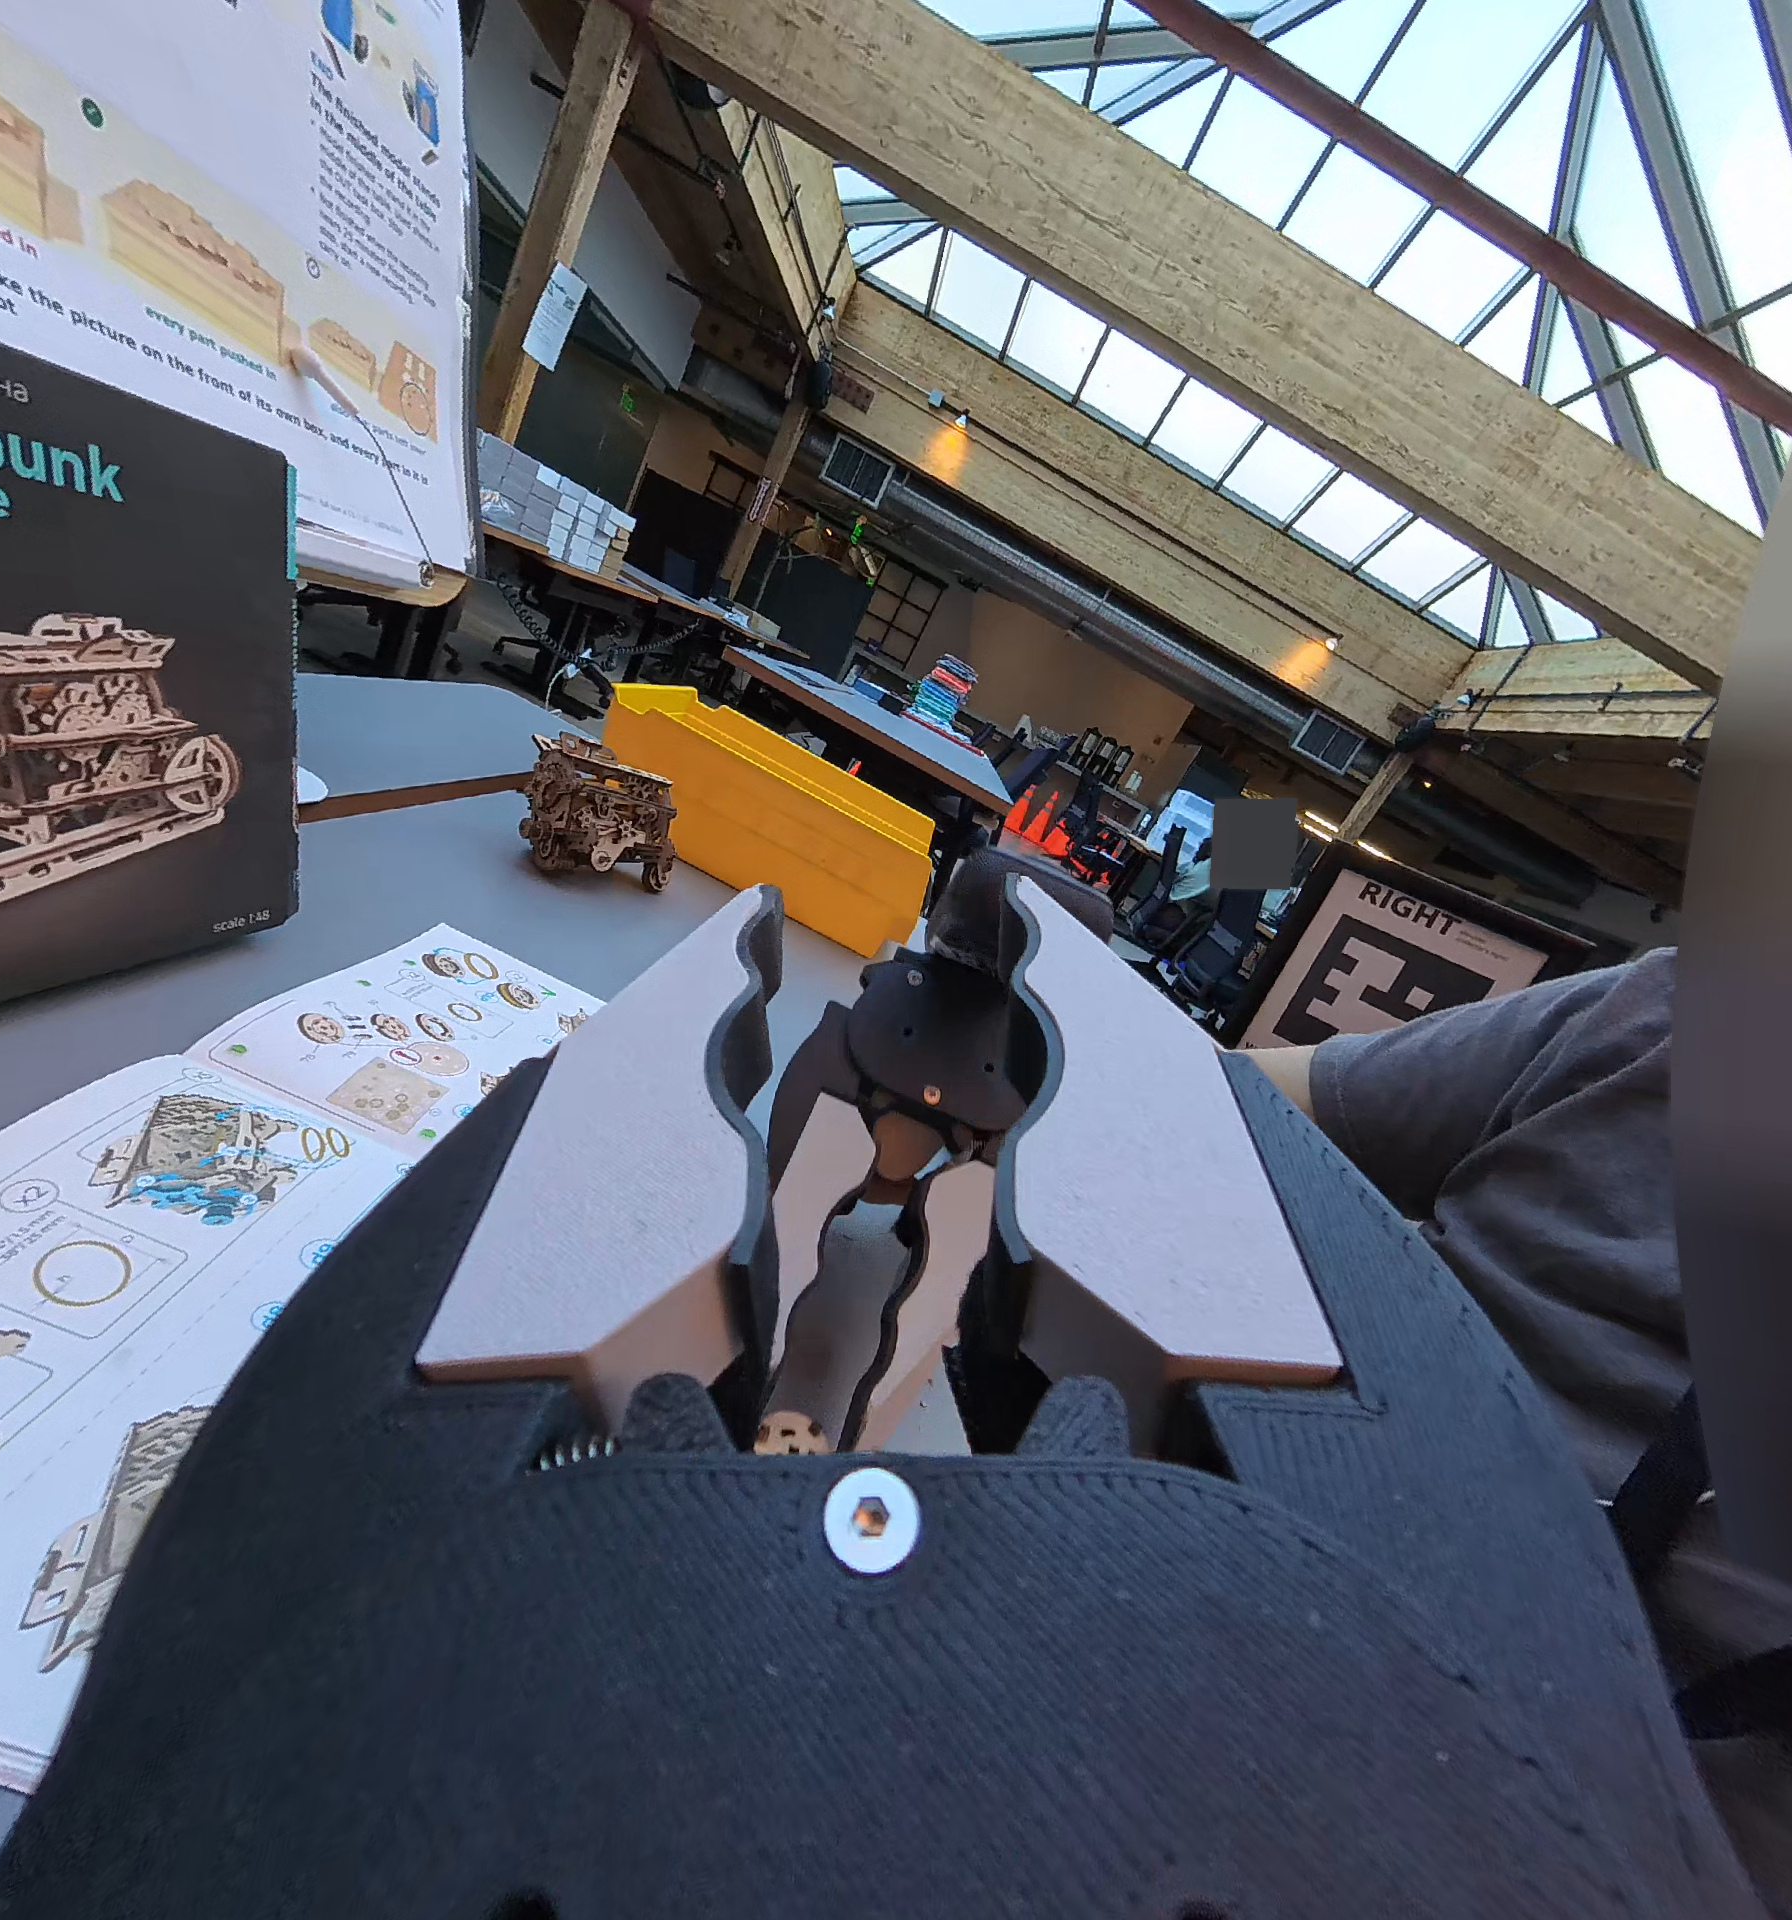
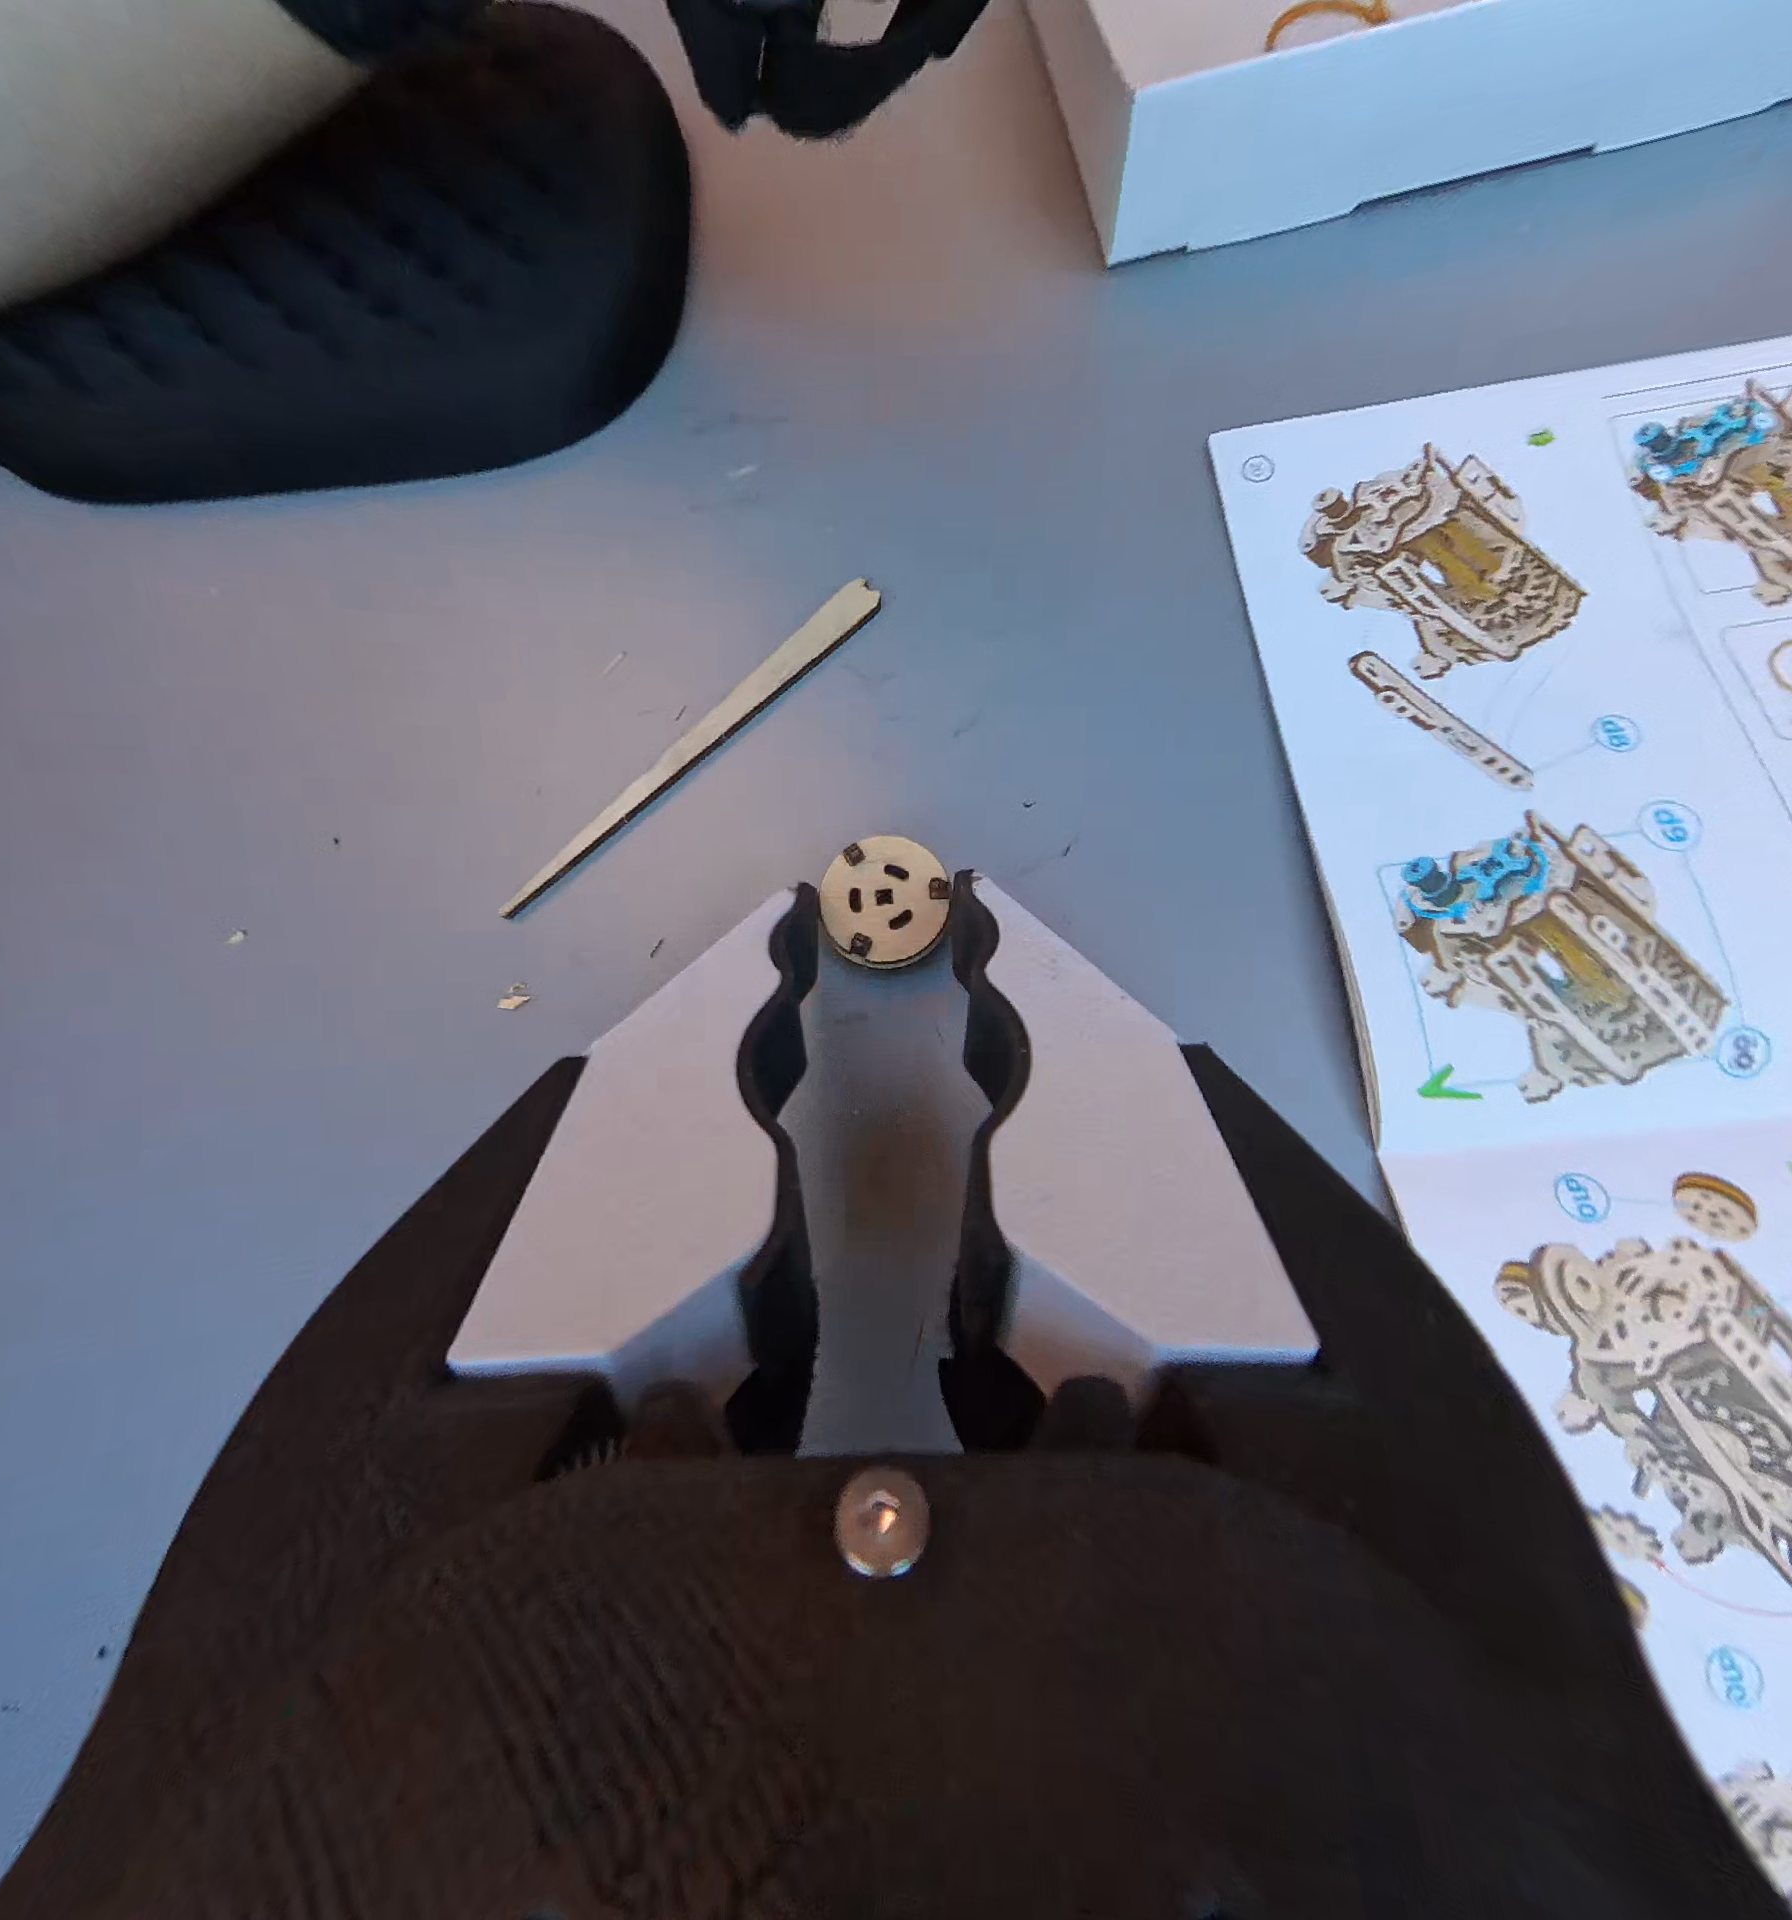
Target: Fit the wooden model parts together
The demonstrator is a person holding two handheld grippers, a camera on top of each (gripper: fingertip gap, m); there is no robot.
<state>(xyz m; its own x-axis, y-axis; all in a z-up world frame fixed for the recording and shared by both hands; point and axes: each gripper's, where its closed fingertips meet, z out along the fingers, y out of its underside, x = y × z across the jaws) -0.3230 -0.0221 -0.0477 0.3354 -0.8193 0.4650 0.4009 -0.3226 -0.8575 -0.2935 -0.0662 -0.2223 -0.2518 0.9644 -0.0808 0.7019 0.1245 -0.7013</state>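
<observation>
My right gripper (image 2: pixel 884 900) points down at the grey table (image 2: pixel 456 1039), its fingertips closed on the edges of a small round wooden disc (image 2: pixel 884 914) with slots in its face. A thin pointed wooden stick (image 2: pixel 694 743) lies on the table just beyond it to the left. My left gripper (image 1: pixel 889 902) is open and empty, raised and tilted upward. Between its fingers I see the right gripper (image 1: pixel 923 1049) facing me, with the disc (image 1: pixel 790 1437) at its tips. The left gripper's black body (image 2: pixel 352 291) shows at the top left of the right wrist view.
An assembled wooden model (image 1: pixel 601 821) stands by a yellow bin (image 1: pixel 767 821). A dark kit box (image 1: pixel 113 707) and an instruction sheet (image 1: pixel 196 208) stand at the left. An open booklet (image 2: pixel 1546 831) lies at the right, a white box (image 2: pixel 1391 135) beyond. A person's sleeve (image 1: pixel 1494 1143) is at the right. The grippers' ends are close to 20 cm from one another. My right gripper is the nearer one to the thin pointed wooden stick (image 2: pixel 694 743): about 4 cm, against 20 cm.
</observation>
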